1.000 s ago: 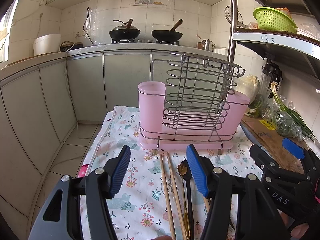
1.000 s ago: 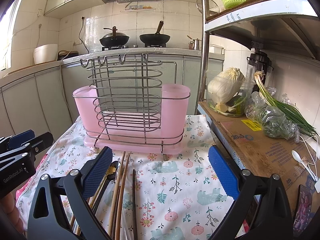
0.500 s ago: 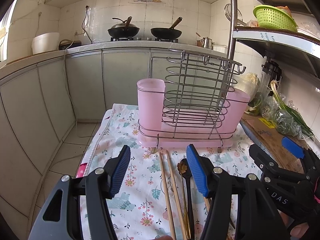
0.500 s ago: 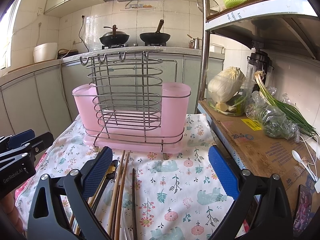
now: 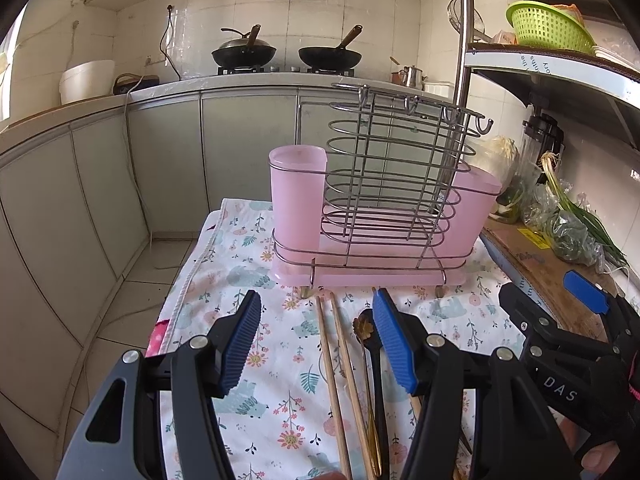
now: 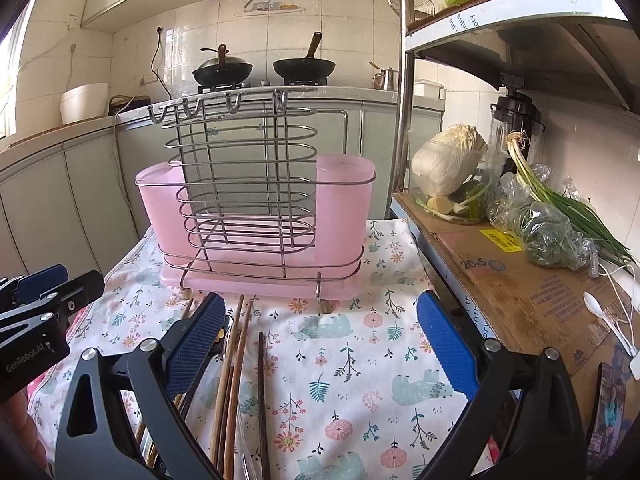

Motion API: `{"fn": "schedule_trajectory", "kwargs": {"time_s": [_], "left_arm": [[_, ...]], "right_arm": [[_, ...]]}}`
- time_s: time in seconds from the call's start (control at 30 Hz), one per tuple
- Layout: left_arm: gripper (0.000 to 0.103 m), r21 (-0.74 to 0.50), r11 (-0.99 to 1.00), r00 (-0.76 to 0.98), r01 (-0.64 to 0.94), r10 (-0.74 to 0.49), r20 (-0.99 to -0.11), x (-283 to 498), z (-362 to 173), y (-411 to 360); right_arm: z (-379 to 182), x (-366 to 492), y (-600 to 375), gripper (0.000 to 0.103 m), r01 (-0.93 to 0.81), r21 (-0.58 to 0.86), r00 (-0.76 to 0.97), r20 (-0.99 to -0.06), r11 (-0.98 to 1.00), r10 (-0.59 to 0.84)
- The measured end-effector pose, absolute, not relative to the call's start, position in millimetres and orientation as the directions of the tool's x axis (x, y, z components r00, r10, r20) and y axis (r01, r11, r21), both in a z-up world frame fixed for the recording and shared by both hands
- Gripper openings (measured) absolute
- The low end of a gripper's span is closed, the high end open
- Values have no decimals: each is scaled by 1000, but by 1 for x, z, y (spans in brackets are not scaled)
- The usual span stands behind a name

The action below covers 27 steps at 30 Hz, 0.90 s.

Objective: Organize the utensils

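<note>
A wire utensil rack [image 5: 384, 188] with pink cups [image 5: 296, 196] stands at the far end of a floral cloth [image 5: 256, 344]; it also shows in the right wrist view [image 6: 248, 196]. Wooden chopsticks [image 5: 334, 356] and a dark spoon [image 5: 366, 332] lie on the cloth in front of it. In the right wrist view the chopsticks [image 6: 236, 352] and one dark chopstick [image 6: 262, 384] lie between my fingers. My left gripper [image 5: 318, 344] is open and empty above the utensils. My right gripper [image 6: 320, 344] is open and empty, and shows at the right of the left wrist view [image 5: 560, 312].
A cardboard-covered shelf [image 6: 516, 280] on the right holds a cabbage [image 6: 448, 164], bagged greens [image 6: 548, 232] and a white spoon [image 6: 592, 304]. A steel post [image 6: 404, 92] rises beside the rack. Kitchen cabinets [image 5: 120, 184] and floor lie left of the table.
Both views have shifted slightly; the rack sits a little higher and farther in the frames. Both grippers stay open and empty. The utensils have not moved.
</note>
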State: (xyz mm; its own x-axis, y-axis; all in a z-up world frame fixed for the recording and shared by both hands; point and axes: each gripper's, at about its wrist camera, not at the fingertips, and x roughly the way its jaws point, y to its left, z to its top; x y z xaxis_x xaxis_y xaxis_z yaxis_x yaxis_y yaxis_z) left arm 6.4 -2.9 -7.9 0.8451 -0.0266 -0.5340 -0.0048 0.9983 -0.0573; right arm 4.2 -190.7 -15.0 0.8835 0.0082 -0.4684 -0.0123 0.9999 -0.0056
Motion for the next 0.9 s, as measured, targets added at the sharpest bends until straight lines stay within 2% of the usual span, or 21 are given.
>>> {"fn": "schedule_trajectory", "kwargs": {"time_s": [0.5, 0.9], "left_arm": [[58, -57, 998, 830, -5, -28, -557, 13, -16, -1], [58, -79, 997, 781, -8, -43, -623, 30, -35, 11]], "right_arm": [[-24, 11, -193, 97, -5, 9, 868, -497, 1000, 9], [-37, 23, -202, 97, 6, 48, 836, -548, 999, 21]]}}
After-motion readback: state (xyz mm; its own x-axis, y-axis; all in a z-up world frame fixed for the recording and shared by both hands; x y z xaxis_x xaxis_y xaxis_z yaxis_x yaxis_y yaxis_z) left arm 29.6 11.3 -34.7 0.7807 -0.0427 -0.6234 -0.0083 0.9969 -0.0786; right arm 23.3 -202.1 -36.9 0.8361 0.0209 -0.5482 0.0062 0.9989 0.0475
